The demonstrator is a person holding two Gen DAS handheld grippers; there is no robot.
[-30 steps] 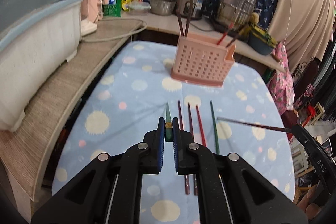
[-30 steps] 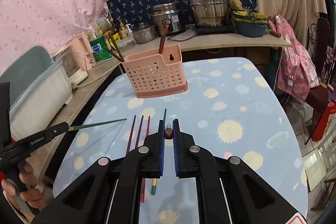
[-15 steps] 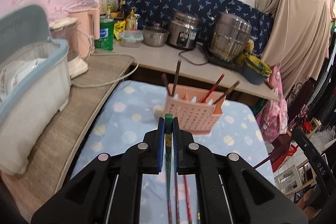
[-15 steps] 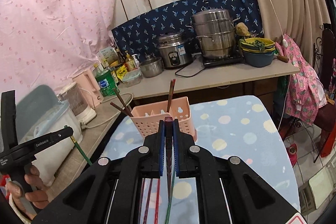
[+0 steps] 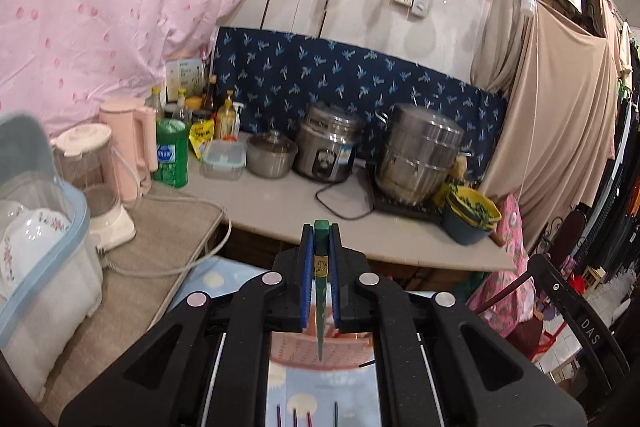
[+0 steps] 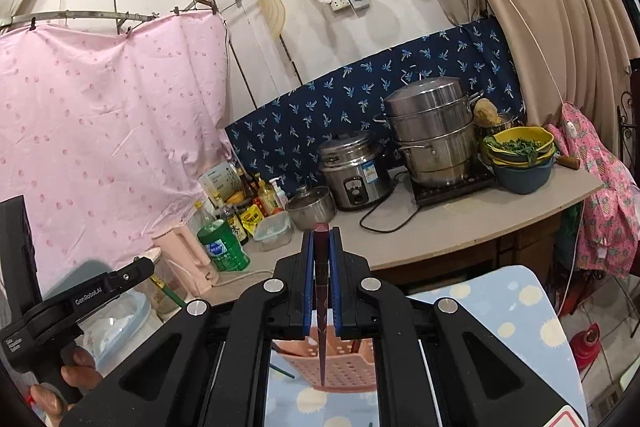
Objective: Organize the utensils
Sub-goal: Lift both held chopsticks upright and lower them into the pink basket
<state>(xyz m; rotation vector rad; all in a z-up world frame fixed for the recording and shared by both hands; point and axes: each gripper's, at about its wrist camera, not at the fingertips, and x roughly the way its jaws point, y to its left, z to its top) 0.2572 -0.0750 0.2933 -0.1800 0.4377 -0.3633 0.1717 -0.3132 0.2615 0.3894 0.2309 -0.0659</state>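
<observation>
Grippers both carry 1 chopstick each. Left gripper (image 5: 320,255) is pressed together on a green chopstick (image 5: 320,291), thick end up between the blue pads, thin tip hanging down in front of the pink utensil basket (image 5: 316,353). Right gripper (image 6: 321,259) is pressed together on a dark red chopstick (image 6: 321,307), held the same way, its tip over the perforated front wall of the same basket (image 6: 340,367). Basket stands on the blue dotted surface (image 6: 516,303), toward its far edge. 4 more chopsticks (image 5: 306,417) lie on that surface at the near edge, only their ends visible in the left wrist view. A hand (image 6: 68,375) grips the left tool's handle at the lower left of the right wrist view. Behind, a second surface (image 5: 280,199) carries a steel steamer pot (image 5: 420,155), a rice cooker (image 5: 326,151) and a green bottle (image 5: 172,153).
</observation>
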